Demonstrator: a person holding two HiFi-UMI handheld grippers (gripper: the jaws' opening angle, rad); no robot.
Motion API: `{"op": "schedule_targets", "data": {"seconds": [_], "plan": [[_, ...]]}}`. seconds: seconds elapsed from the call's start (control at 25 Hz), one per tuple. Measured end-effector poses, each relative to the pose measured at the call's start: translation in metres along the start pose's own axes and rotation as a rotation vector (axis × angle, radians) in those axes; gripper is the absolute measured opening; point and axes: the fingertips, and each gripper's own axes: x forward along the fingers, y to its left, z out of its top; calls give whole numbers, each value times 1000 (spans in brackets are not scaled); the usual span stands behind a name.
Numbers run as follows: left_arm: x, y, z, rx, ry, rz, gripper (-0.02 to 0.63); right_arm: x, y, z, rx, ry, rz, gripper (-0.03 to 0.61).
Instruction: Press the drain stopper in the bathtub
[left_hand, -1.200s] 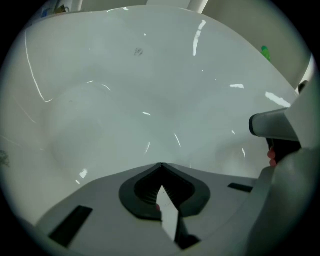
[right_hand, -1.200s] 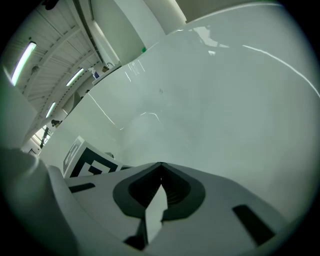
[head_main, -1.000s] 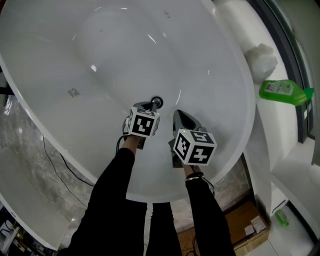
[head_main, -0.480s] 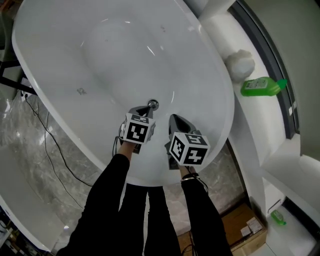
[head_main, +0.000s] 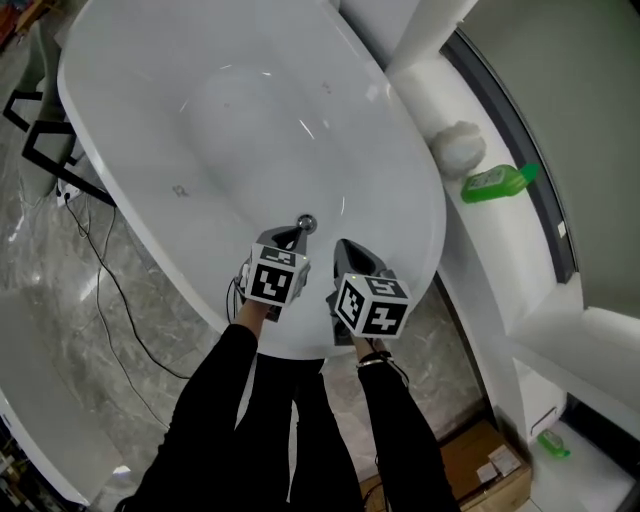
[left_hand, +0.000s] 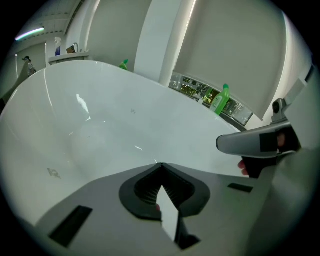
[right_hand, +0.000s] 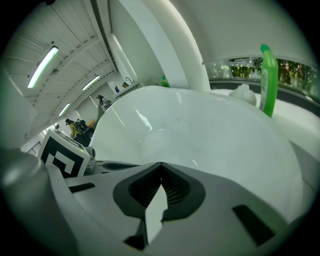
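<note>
1. My two arms in black sleeves (head_main: 225, 400) reach down over the near edge of the big white oval bathtub (head_main: 150, 140).
2. My left gripper (head_main: 292, 236) is grey and has a black-and-white marker cube on it. Its jaws are pressed together at the tips, and it holds nothing.
3. My right gripper (head_main: 344, 249) is just beside it. Its jaws are pressed together too, and there is nothing in them.
4. The small round shiny metal drain stopper (head_main: 306, 222) sits in the bottom of the bathtub, close to the near end.
5. The tip of the left gripper is just beside the drain stopper. I cannot tell if they touch.
6. The tip of the right gripper is near the drain stopper but apart from it.
7. Past the right side of the bathtub there is a white ledge (head_main: 480, 240). A green plastic bottle (head_main: 495, 183) stands on it, with a fluffy white ball (head_main: 458, 146) just beside it.
8. On the left of the bathtub, thin black cables (head_main: 105, 262) lie on the grey marble floor (head_main: 60, 300).
</note>
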Motion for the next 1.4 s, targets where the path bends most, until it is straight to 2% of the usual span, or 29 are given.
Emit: {"op": "schedule_targets", "data": {"seconds": [0.48, 1.04, 1.4], "plan": [[-77, -21, 25, 39, -137, 7, 5, -46, 24, 15, -73, -63, 42, -2], [-149, -31, 28, -17, -277, 29, 5, -90, 48, 13, -165, -119, 106, -2], [-169, -39, 25, -26, -312, 36, 5, -105, 41, -5, -199, -120, 109, -2]]}}
